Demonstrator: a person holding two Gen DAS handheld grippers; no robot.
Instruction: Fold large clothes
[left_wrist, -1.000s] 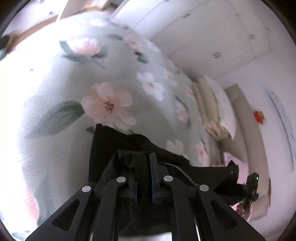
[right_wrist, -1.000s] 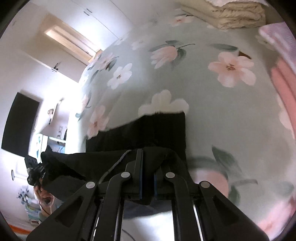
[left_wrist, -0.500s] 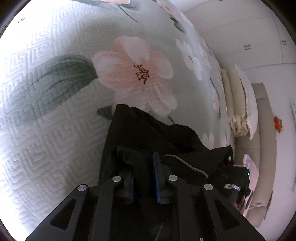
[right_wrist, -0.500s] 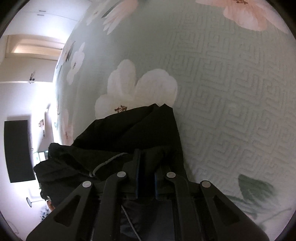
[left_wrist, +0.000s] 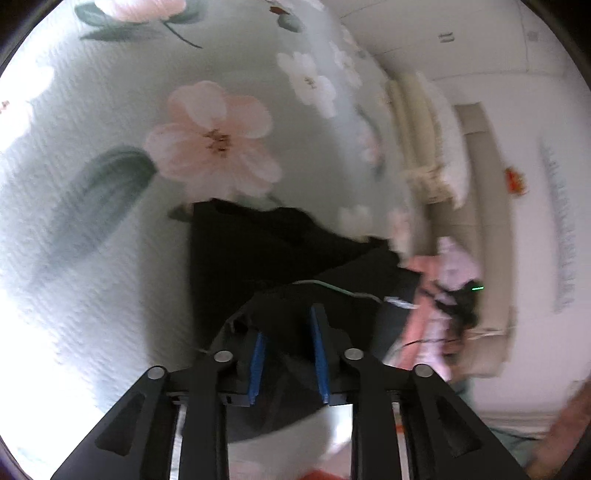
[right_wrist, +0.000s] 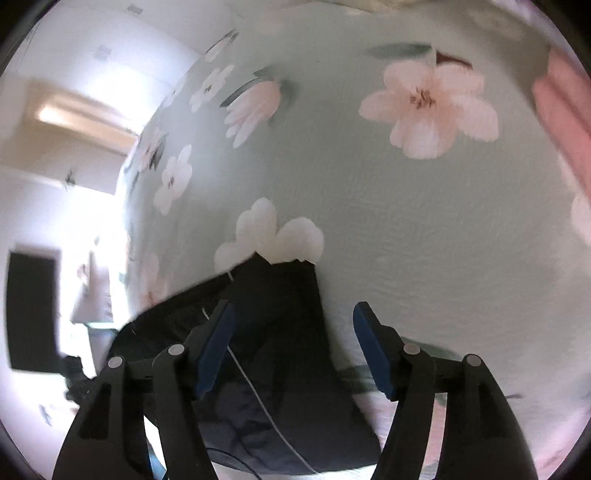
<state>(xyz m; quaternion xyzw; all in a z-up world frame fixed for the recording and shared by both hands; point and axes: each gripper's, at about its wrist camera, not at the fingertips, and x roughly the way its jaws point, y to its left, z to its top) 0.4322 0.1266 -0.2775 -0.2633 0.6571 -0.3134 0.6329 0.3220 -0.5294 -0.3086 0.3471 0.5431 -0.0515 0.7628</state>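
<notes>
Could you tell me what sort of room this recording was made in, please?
Most likely a bedroom: the black garment lies on a bed with a floral quilt, folded bedding is stacked at its far end, and white wardrobe doors stand behind.

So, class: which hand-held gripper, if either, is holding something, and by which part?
Neither. The left hand-held gripper and right hand-held gripper are both open above the black fabric garment.
</notes>
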